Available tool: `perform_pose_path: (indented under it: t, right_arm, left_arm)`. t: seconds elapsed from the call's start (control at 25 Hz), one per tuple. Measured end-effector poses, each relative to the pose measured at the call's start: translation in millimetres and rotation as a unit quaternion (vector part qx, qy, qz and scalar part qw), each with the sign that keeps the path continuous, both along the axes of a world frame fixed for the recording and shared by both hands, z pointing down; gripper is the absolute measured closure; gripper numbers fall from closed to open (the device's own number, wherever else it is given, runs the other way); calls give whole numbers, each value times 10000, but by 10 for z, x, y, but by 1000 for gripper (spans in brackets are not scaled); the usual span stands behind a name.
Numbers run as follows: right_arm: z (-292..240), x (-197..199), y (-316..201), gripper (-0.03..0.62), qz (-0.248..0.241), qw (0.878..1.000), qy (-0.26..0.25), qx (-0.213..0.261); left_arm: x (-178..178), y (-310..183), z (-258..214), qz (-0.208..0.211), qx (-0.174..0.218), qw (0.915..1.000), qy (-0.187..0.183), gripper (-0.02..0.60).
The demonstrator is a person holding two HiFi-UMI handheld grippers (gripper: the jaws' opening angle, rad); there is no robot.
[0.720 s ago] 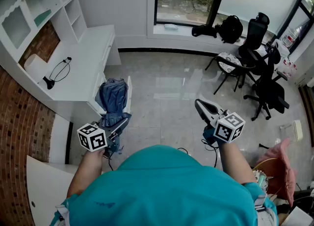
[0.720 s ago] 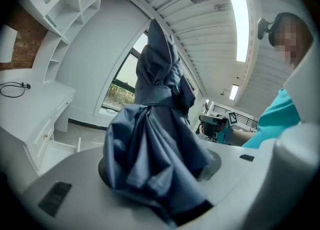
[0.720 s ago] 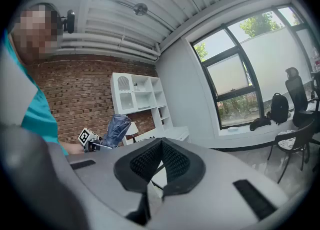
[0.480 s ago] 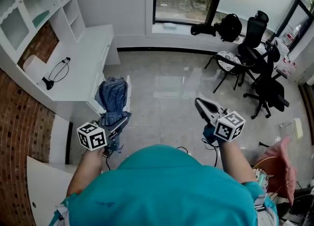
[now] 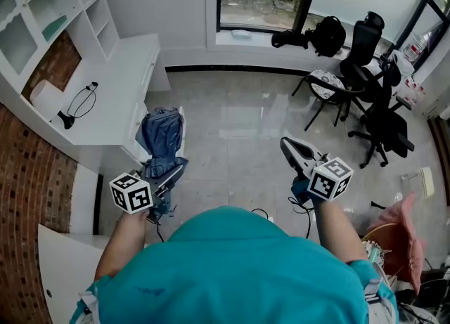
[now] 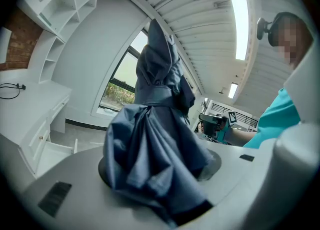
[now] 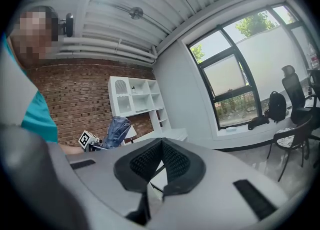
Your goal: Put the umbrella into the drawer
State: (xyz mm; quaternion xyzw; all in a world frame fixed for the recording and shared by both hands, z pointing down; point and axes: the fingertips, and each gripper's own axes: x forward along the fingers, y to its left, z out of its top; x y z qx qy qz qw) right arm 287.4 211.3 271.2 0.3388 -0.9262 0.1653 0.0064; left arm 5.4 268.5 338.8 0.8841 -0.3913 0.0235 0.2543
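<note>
left gripper (image 5: 171, 173): we see the jaws clamped on the folded blue umbrella (image 6: 150, 139)
umbrella: sticks up out of the left jaws, just beside the white desk (image 5: 119, 98), over its pulled-out drawer (image 6: 47, 146)
right gripper (image 5: 290, 148): we see the pads pressed together, nothing between them, above the floor (image 5: 239, 126)

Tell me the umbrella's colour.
The umbrella is slate blue, clearest in the left gripper view.

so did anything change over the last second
Nothing visibly changed. The left claw still grips the folded blue umbrella, and the right claw stays shut and empty. Both are held out above the floor as before.
</note>
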Motion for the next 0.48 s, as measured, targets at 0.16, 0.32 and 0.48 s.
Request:
perform_pose_path:
  t: [0.16, 0.32, 0.48]
  right_arm:
    - [-19, 139, -54, 574, -50, 10000, 15, 25]
    - [-39, 309, -109, 572, -123, 9998, 112, 76]
    - [-32, 524, -223, 573, -167, 9996, 202, 78]
  left_arm:
    - [150, -84, -26, -33, 41, 10000, 8, 359]
    - [358, -157, -52, -83, 85, 9999, 13, 359]
    - [591, -268, -46, -145, 122, 9998, -8, 359]
